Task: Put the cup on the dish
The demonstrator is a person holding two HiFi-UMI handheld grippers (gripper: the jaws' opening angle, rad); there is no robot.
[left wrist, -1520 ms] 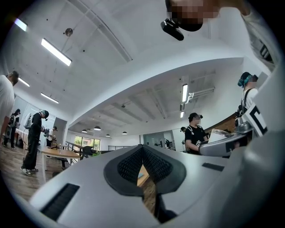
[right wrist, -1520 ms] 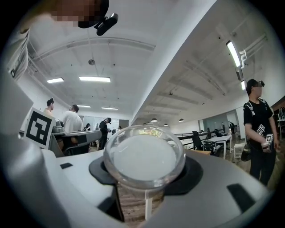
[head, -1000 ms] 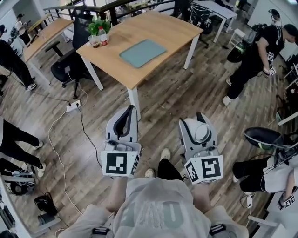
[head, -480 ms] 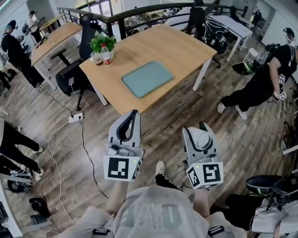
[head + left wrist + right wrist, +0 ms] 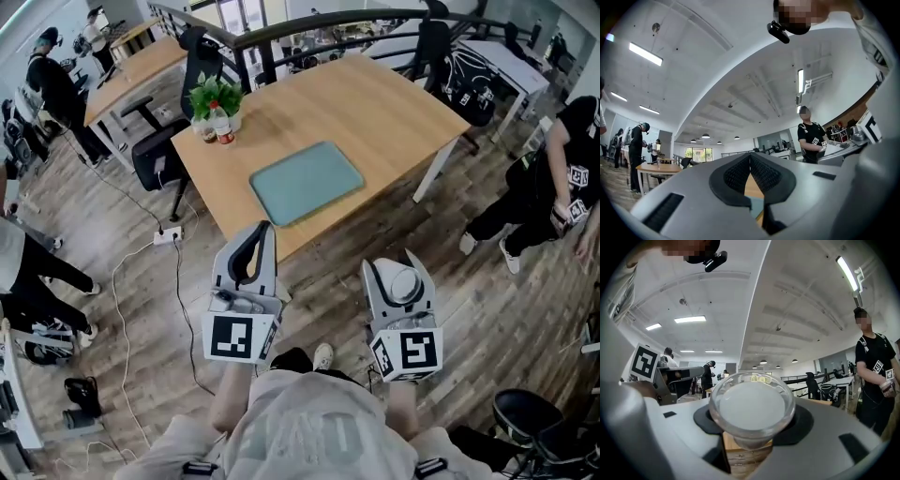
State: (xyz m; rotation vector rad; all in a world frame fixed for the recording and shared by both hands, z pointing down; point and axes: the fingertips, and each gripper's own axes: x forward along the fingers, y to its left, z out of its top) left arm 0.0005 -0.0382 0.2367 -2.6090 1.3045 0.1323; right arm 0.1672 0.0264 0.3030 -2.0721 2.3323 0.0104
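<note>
My right gripper (image 5: 401,272) is shut on a clear glass cup (image 5: 406,285), held over the wooden floor just short of the table. In the right gripper view the cup (image 5: 752,408) lies between the jaws with its round mouth facing the camera. My left gripper (image 5: 255,246) is shut with nothing in it, its tips at the near edge of the wooden table (image 5: 375,112). In the left gripper view the ribbed pads (image 5: 738,173) meet at the tips. A flat teal tray-like pad (image 5: 307,181) lies on the table. No other dish shows.
A potted plant (image 5: 214,94) and a bottle (image 5: 224,127) stand at the table's far left corner. Office chairs (image 5: 159,155), a power strip with cables (image 5: 169,236) and other desks surround it. People stand at the left and at the right (image 5: 553,178).
The table has come nearer and now lies just ahead of both grippers. The grippers keep their pose, and the cup stays in the right one.
</note>
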